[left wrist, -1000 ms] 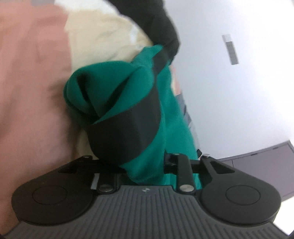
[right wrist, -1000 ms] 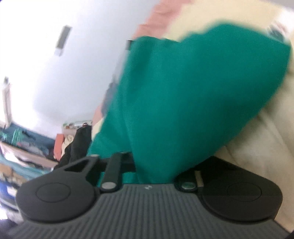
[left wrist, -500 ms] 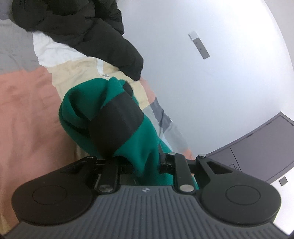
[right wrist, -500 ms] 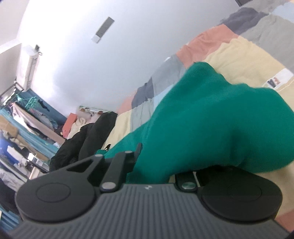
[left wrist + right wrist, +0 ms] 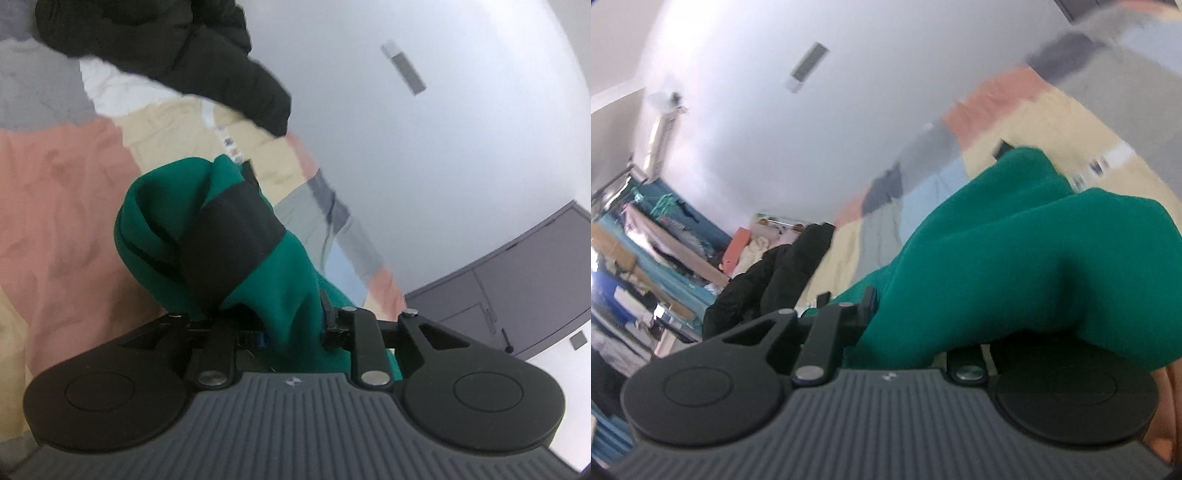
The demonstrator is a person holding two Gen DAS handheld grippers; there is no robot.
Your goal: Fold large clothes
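Our left gripper (image 5: 291,328) and right gripper (image 5: 908,325) each pinch a bunch of the green garment (image 5: 229,236), jaws easing apart, holding it above the patchwork bedspread (image 5: 55,192). We risk it slipping free or snagging the black jacket (image 5: 192,55) nearby.

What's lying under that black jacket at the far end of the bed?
The black jacket lies on the patchwork bedspread, over its grey, white and cream patches. Anything beneath its bulk is hidden.
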